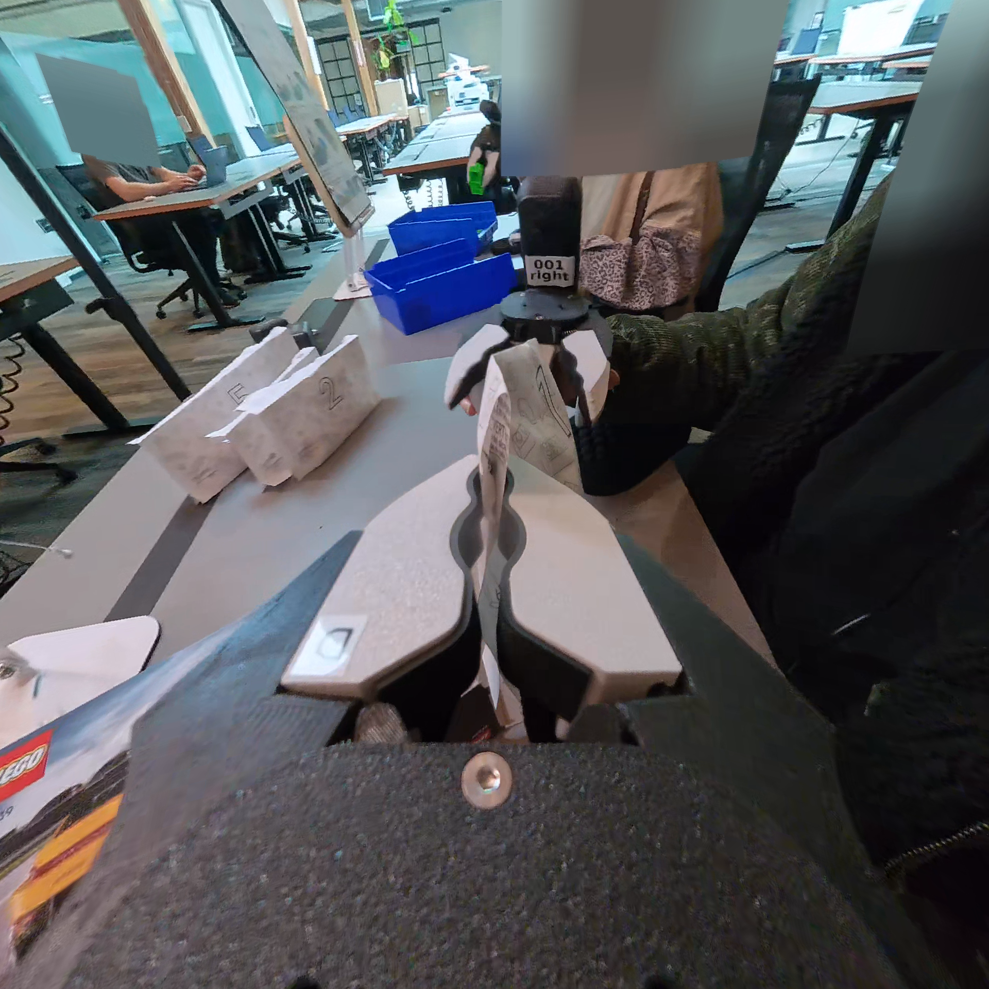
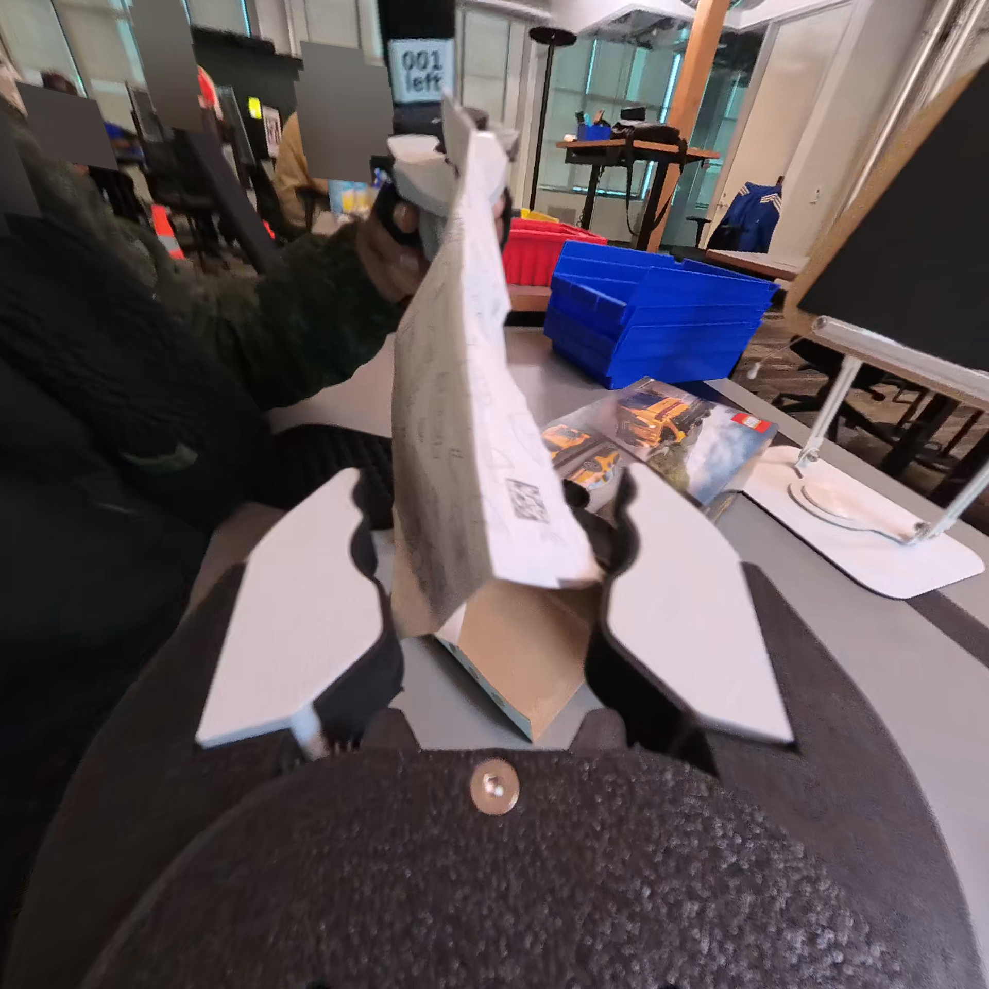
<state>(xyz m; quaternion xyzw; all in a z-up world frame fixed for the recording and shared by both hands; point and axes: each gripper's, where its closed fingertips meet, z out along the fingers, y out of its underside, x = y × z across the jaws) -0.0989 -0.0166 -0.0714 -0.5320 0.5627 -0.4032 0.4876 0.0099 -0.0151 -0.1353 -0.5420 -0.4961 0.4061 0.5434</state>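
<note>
Paper bags (image 1: 257, 423) stand in a row on the surface (image 1: 374, 481) far left, spare and untouched. Left gripper (image 1: 489, 535) has its jaws clamped on one end of the printed paper bag (image 1: 527, 412), holding it off the surface. Right gripper (image 2: 492, 556) has jaws apart around the other end; contact unclear. Booklet (image 2: 669, 433) and blue bins (image 2: 658, 316) sit right.
</note>
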